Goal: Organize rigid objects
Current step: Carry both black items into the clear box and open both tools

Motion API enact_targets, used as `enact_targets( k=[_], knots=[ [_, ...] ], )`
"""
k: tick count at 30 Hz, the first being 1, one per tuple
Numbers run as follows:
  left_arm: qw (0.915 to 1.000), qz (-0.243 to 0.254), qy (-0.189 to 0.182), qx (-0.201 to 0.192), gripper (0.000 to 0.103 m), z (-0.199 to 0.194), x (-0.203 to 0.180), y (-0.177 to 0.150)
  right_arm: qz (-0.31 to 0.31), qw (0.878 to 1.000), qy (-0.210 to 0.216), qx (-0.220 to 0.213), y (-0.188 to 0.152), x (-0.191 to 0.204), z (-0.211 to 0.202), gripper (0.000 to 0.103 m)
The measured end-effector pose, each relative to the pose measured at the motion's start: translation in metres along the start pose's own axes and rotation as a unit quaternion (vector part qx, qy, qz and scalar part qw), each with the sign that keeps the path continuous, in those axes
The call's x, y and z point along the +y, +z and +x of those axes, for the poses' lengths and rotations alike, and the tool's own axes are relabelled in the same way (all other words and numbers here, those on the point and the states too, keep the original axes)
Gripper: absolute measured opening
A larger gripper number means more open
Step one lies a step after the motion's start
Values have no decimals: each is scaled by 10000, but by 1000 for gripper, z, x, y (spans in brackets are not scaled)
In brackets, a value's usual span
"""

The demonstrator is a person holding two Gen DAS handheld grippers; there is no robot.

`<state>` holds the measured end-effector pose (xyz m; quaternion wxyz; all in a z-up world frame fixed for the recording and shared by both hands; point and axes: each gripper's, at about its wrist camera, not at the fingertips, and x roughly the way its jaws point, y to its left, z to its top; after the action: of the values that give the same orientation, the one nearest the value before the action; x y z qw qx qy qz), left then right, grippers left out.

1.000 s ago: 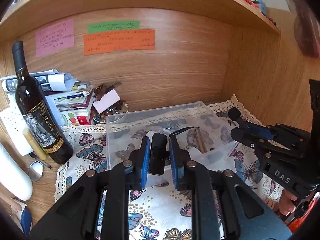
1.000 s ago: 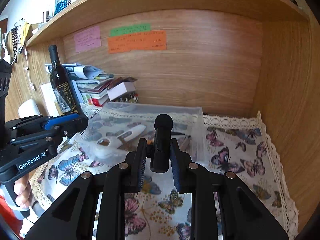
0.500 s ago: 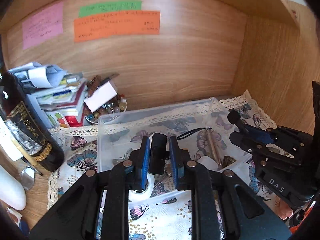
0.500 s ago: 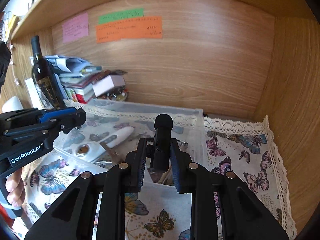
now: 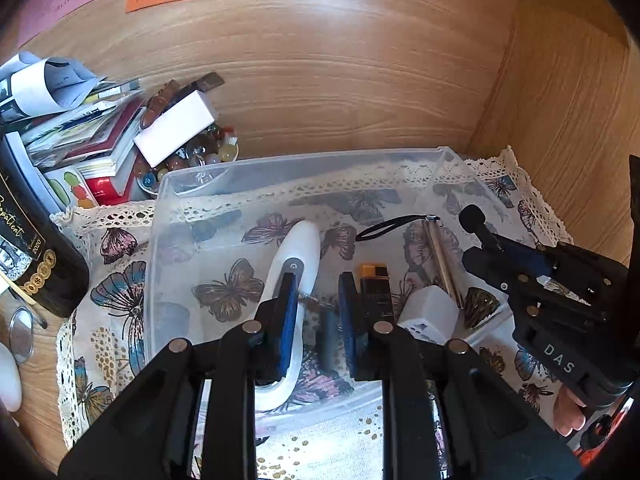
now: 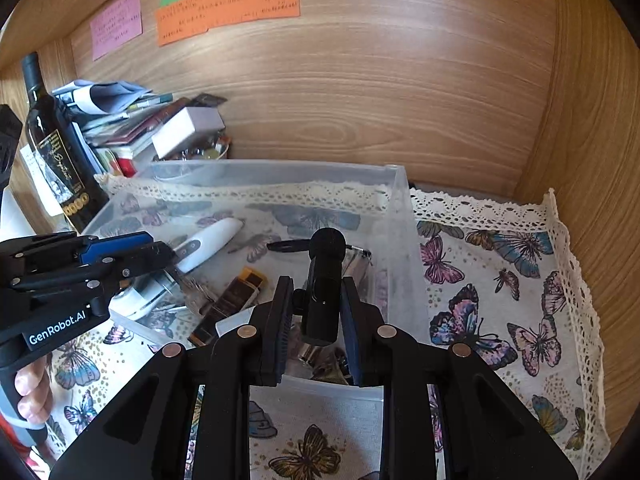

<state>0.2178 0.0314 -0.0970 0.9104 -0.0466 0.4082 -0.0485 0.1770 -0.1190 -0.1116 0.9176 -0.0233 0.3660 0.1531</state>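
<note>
A clear plastic bin (image 5: 168,216) (image 6: 400,216) stands on a butterfly cloth. It holds a white device (image 5: 298,248) (image 6: 208,242), a lighter (image 5: 374,288) (image 6: 236,296), a metal stick with a black loop (image 5: 440,256) and a white block (image 5: 430,314). My left gripper (image 5: 318,312) hangs over the bin with a gap between its pads; a small dark object (image 5: 330,344) lies below between them. My right gripper (image 6: 314,312) is shut on a black mini microphone (image 6: 324,280) above the bin's right side.
A wine bottle (image 5: 28,248) (image 6: 52,148), stacked books and papers (image 5: 80,132), a white box (image 5: 176,132) and a bowl of beads (image 5: 192,156) crowd the back left. Wooden walls close the back and right. Lace-edged cloth (image 6: 500,280) lies right of the bin.
Both grippers moved forward and down over the bin. The left gripper let go of its black object, which now lies in the bin. The right still holds the microphone.
</note>
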Motion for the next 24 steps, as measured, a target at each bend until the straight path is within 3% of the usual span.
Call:
enact_targets(
  k=[10,14,16,18,19,21,24],
  knots=[
    [9982,144,105,-575,31,-46,-7,-1,-119,9990,-44,-425,4,9,-34,23],
    [9952,202,180,-942,44,-73,-13,-5,-155,9972,-13,-734,4,16,-60,27],
    [9930,210,229,-1135,55,-88,-16,-9,-179,9956,-37,-920,3,20,-75,32],
    [9902,183,303,-1351,76,-102,-18,-12,-183,9933,-40,-1139,1,24,-92,46],
    [9887,169,330,-1455,78,-108,-19,-14,-178,9923,-30,-1229,-1,26,-98,50],
    [9860,183,365,-1618,84,-121,-21,-18,-145,9892,-25,-1457,-4,27,-114,74],
    [9819,177,409,-1842,94,-140,-22,-25,-105,9851,-43,-1719,-9,29,-134,84]
  ],
)
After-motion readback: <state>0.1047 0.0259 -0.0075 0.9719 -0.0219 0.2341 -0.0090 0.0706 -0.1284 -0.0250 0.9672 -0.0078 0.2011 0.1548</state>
